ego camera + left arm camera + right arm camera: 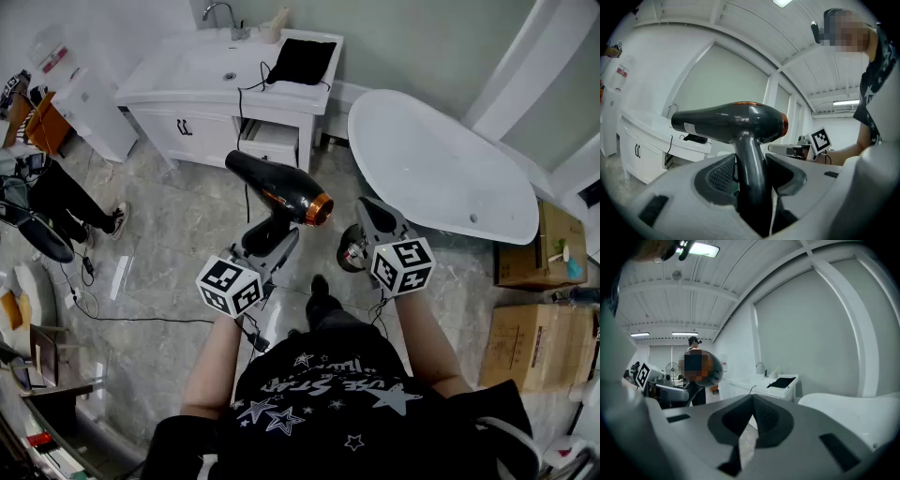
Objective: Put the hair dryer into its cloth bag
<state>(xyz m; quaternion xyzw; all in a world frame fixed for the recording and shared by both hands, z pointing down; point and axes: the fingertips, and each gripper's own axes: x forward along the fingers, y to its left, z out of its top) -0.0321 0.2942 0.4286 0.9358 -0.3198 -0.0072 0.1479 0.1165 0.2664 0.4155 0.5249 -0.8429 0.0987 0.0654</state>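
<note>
Grasping the hair dryer by its rigid, smooth handle in the left gripper, mid-air, with right gripper clenched, empty. Probably top-heavy. Soft cloth bag at worktop's right end.

The hair dryer has a smooth, glossy black plastic shell with a shiny copper-coloured ring at one end. The left gripper and right gripper are matt grey plastic, and their pads look dark and finely dimpled. At twelve o'clock the cloth bag is matt black fabric on a smooth, glossy white surface, near a bright metal tap. The bathtub at two o'clock is glossy white. The floor is polished grey marbled stone. At four o'clock the boxes are plain brown cardboard.
</note>
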